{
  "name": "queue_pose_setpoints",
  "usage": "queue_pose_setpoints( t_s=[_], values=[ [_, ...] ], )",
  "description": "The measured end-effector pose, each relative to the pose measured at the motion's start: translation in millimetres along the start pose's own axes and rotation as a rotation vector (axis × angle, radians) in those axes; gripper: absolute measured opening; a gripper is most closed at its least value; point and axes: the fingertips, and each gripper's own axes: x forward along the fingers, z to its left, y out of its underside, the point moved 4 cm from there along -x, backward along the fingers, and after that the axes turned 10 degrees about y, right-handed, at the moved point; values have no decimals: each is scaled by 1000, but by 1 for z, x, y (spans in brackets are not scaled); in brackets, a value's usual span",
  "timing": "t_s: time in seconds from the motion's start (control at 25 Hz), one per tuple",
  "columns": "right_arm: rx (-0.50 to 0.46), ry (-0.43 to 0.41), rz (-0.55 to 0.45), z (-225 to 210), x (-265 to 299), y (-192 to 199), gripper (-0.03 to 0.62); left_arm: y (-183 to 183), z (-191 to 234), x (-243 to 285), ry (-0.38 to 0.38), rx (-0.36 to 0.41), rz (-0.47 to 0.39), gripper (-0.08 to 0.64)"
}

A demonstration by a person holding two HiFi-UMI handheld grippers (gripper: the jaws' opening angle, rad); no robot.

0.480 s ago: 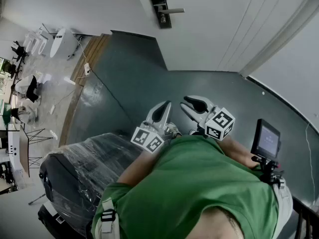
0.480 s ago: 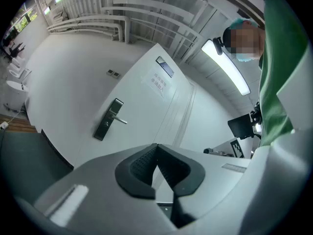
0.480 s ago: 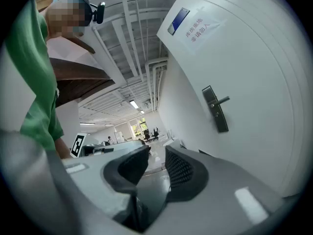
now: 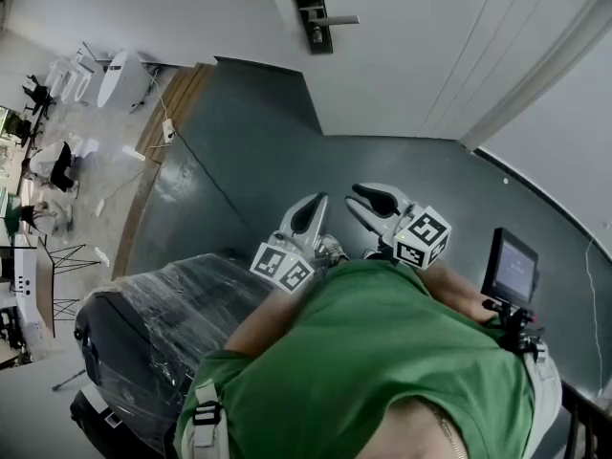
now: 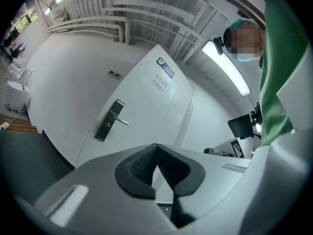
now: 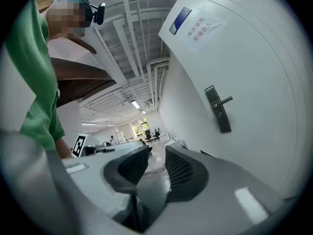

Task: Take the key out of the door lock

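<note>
A dark lock plate [image 4: 313, 12] with a silver lever handle sits on the white door [image 4: 430, 55], far ahead of both grippers. A small bright spot under the lever may be the key; it is too small to tell. My left gripper [image 4: 319, 201] is held close to my chest, shut with nothing between its pads. My right gripper [image 4: 353, 200] is beside it, open and empty. The lock plate [image 5: 110, 120] shows in the left gripper view above the closed left gripper [image 5: 156, 150]. In the right gripper view the lock plate [image 6: 218, 109] is to the upper right of the right gripper [image 6: 156, 156].
A dark bulky object wrapped in plastic film [image 4: 163, 323] stands at my lower left. A small monitor on a stand [image 4: 512, 268] is at my right. Dark grey floor [image 4: 268, 161] lies between me and the door. Desks and chairs [image 4: 57, 151] are far left.
</note>
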Motion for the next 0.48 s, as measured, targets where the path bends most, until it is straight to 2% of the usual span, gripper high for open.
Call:
queue_pose_setpoints(
  t_s=[0.48],
  values=[
    [-7, -9, -25, 3, 15, -13, 110, -11, 13, -13, -24, 3, -23, 6]
  ],
)
